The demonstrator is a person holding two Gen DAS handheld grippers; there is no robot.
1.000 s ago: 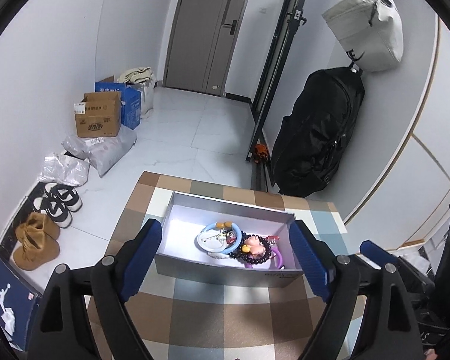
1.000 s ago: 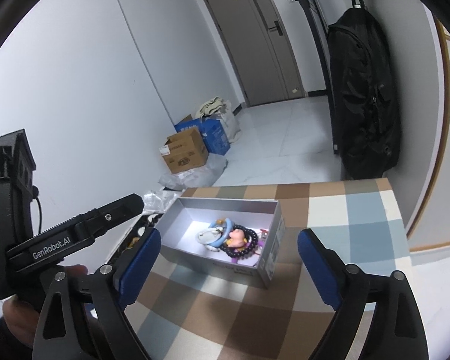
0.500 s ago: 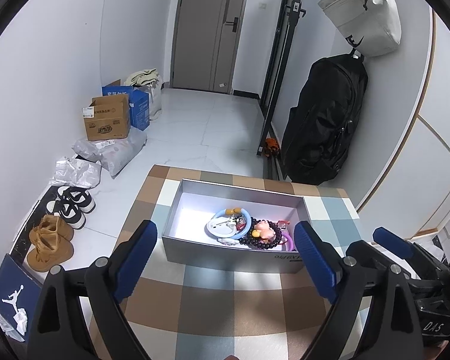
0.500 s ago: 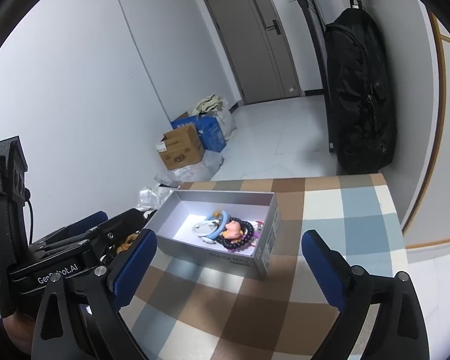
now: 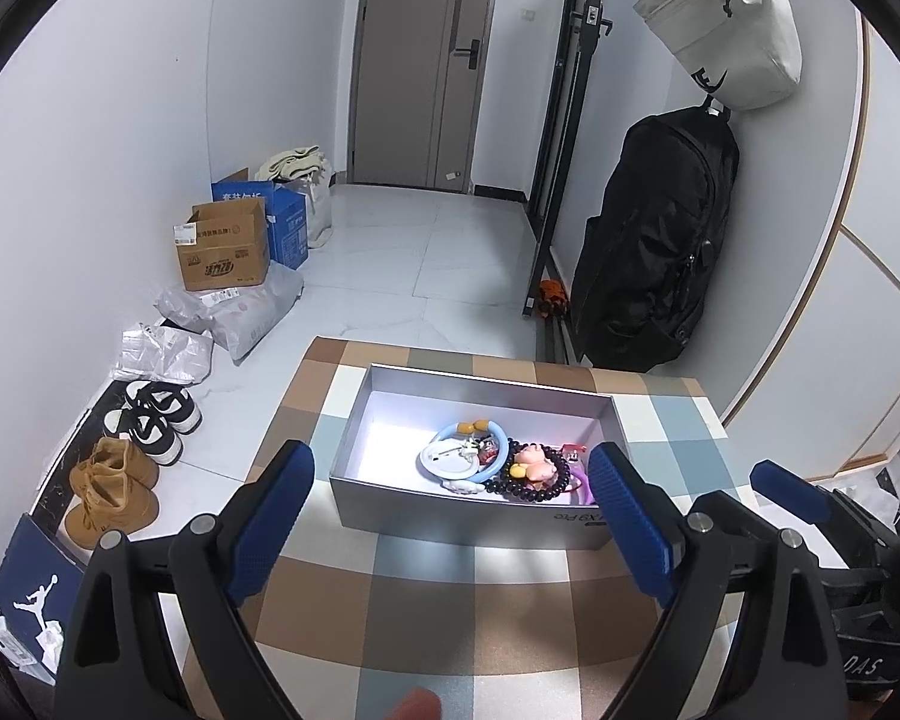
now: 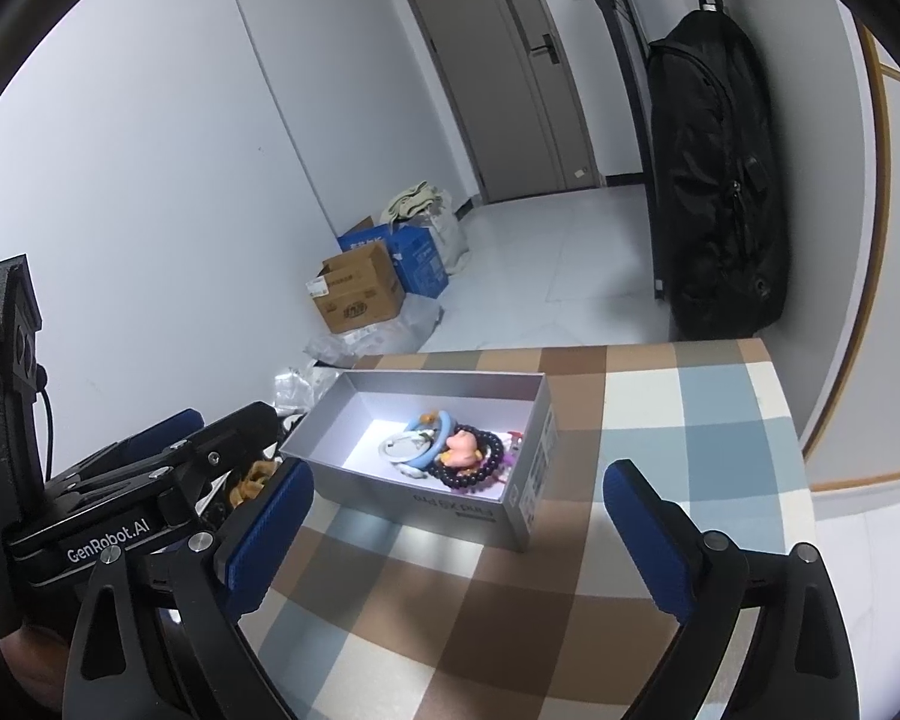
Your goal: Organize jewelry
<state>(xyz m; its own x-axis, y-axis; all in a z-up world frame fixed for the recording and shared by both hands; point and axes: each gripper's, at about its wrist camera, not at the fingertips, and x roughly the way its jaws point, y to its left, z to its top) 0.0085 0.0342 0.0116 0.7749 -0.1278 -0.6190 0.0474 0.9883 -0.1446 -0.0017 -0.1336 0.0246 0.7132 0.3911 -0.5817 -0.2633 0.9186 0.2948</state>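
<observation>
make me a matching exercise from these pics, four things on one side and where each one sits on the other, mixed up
Things:
1. dark bead bracelet
2. black backpack
3. tan boots
4. grey box

Places:
A. on the floor by the left wall
B. on the checked tablecloth
C. inside the box, towards its right end
D. hanging against the right wall

Pairs: 1-C, 2-D, 3-A, 4-B
</observation>
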